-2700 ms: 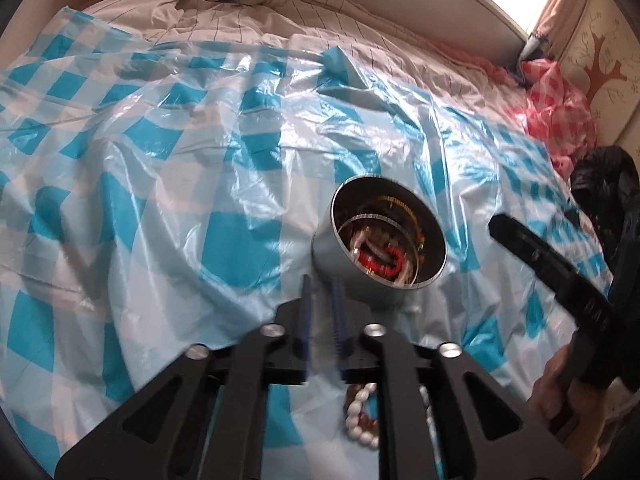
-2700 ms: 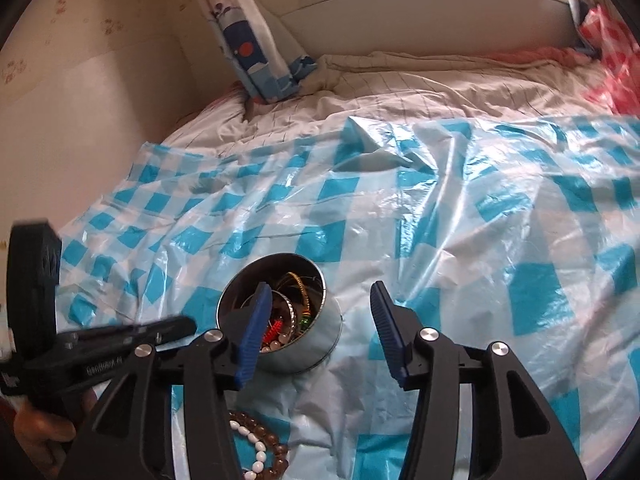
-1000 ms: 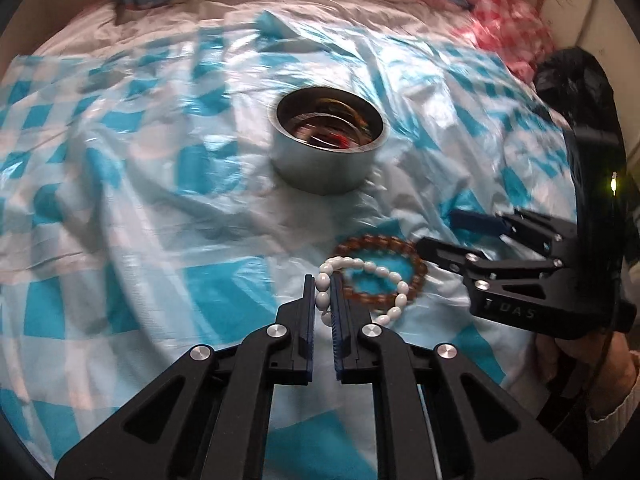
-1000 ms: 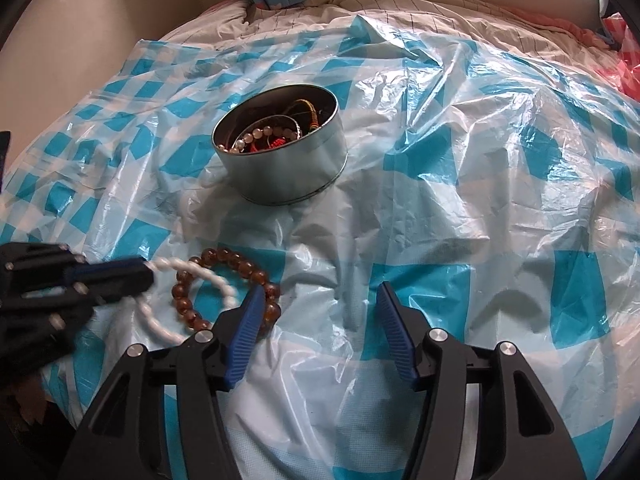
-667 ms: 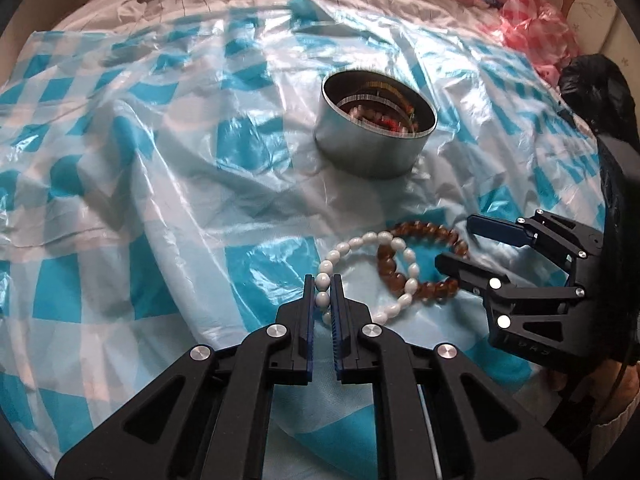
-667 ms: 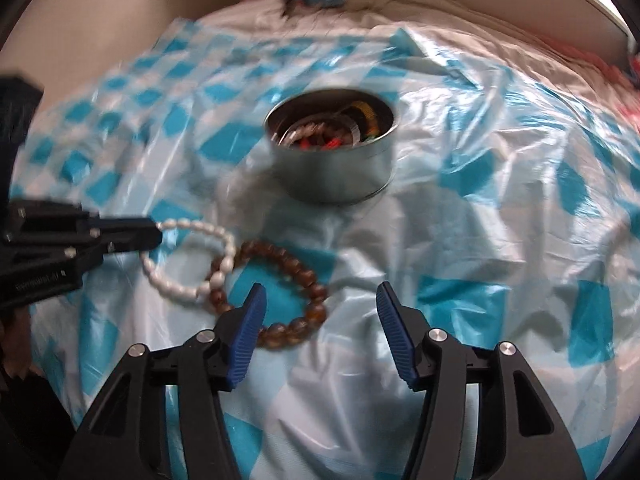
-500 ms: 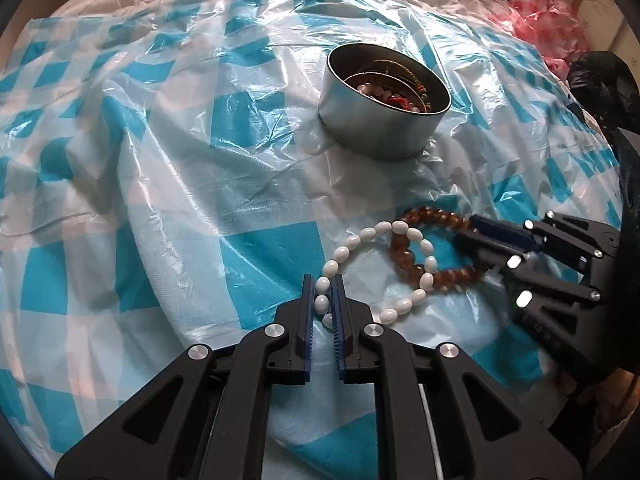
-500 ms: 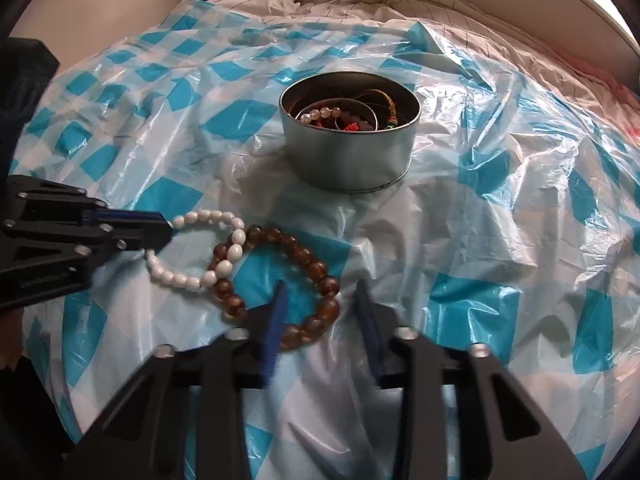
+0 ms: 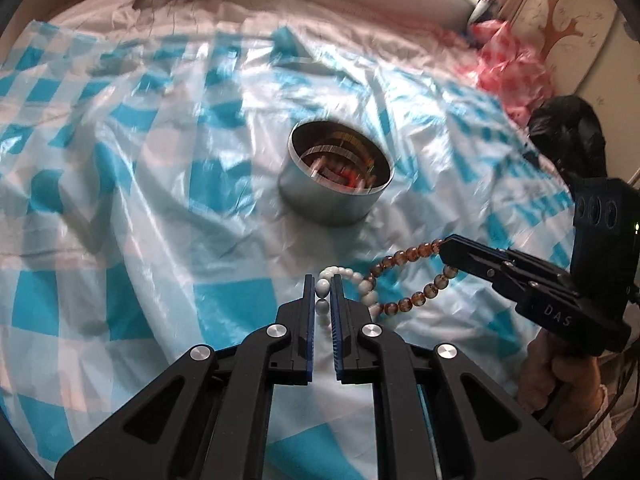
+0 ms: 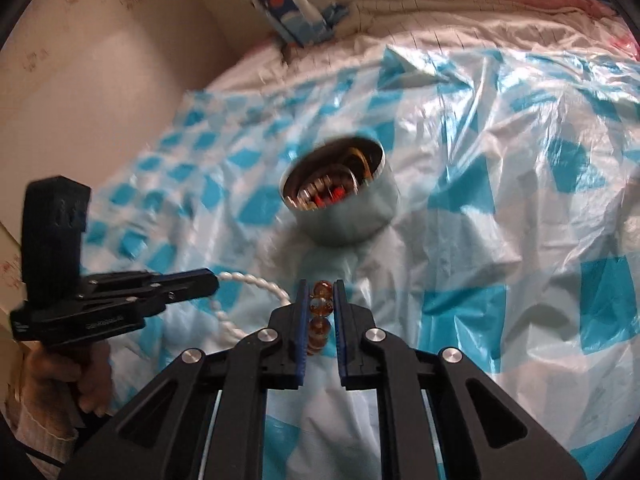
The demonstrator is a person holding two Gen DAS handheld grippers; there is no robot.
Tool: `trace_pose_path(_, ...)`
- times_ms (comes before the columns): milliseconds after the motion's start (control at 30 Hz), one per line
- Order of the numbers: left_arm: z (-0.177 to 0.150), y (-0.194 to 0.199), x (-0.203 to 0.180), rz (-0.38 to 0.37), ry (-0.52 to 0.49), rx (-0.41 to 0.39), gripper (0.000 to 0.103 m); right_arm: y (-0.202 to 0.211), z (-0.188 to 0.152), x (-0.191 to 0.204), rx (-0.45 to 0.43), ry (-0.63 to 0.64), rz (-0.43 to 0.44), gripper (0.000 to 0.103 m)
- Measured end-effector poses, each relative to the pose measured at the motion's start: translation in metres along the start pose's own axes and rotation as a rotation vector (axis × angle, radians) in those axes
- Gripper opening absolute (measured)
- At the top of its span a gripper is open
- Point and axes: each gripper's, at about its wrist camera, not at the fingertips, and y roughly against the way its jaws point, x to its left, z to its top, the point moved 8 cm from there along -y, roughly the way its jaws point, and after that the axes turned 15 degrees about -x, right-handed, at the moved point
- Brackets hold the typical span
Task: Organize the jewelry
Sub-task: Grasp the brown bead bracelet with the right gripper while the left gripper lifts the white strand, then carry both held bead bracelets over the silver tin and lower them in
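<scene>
Our left tongs (image 9: 322, 292) are pinched narrow on a white bead bracelet (image 9: 362, 286), and our right tongs (image 10: 320, 300) are clamped on a brown bead bracelet (image 9: 416, 268), both bracelets raised above the blue-checked plastic sheet (image 9: 120, 200) spread on the bed (image 9: 360, 12). The two bracelets hang side by side between the tongs, and we cannot tell whether they are looped through each other. Beyond them a round metal tin (image 9: 332, 196) sits on the sheet with more jewelry (image 10: 328, 192) inside.
</scene>
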Motion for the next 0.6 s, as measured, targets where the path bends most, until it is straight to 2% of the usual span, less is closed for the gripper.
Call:
trace_pose_path(233,0.031,0.015,-0.026,-0.057,-0.001,-0.148,0.006,0.023,0.028,0.016,-0.155,0.043,0.034,0.013)
trace_pose_path(400,0.045,0.021,-0.032,-0.082,0.024,-0.208,0.006,0.033,0.041,0.009,-0.224,0.016,0.029,0.013)
trace_pose_path(500,0.042,0.014,-0.033,-0.076,0.024,-0.174,0.006,0.036,0.046,0.007,-0.244,0.006,0.035,0.013)
trace_pose_path(600,0.019,-0.012,-0.025,-0.015,-0.002,-0.037,0.007,0.037,0.046,0.005,-0.246,-0.001,0.029,0.013)
